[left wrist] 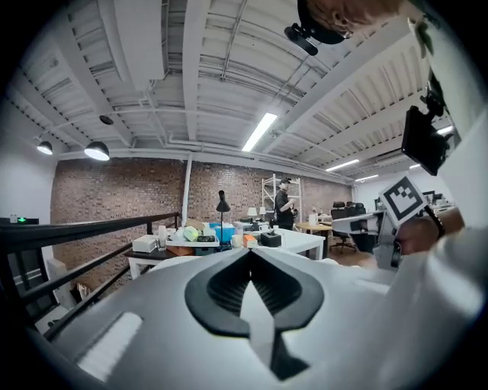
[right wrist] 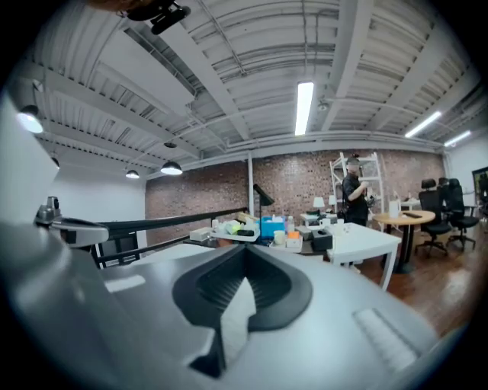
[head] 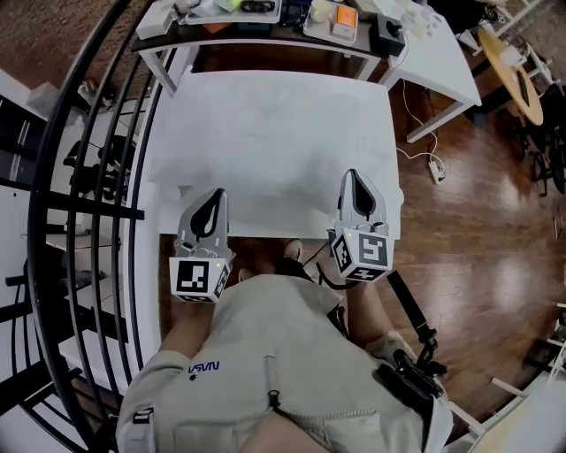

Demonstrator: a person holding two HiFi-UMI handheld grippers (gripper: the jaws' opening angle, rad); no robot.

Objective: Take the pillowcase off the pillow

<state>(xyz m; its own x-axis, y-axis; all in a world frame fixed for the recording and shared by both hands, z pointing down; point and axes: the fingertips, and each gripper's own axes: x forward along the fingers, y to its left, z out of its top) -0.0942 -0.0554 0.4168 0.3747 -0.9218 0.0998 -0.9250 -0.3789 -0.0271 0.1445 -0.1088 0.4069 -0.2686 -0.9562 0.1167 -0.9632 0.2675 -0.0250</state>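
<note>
The white pillowcase (head: 274,133) lies flat and faintly creased over a white table; I cannot tell the pillow apart from it. My left gripper (head: 215,196) is at its near edge on the left, jaws shut. My right gripper (head: 353,175) is at the near edge on the right, also shut. In the left gripper view, a wedge of white cloth (left wrist: 258,308) is pinched between the black pads of the left gripper (left wrist: 250,255). The right gripper view shows the same: white cloth (right wrist: 235,316) nipped in the right gripper (right wrist: 244,253). Both point almost level, away from the person's body.
A black railing (head: 106,177) curves along the left. Behind the table stands a bench with boxes and clutter (head: 265,13), and a white desk (head: 433,53) to the right. A cable and power strip (head: 433,165) lie on the wooden floor. A person (right wrist: 354,190) stands far off.
</note>
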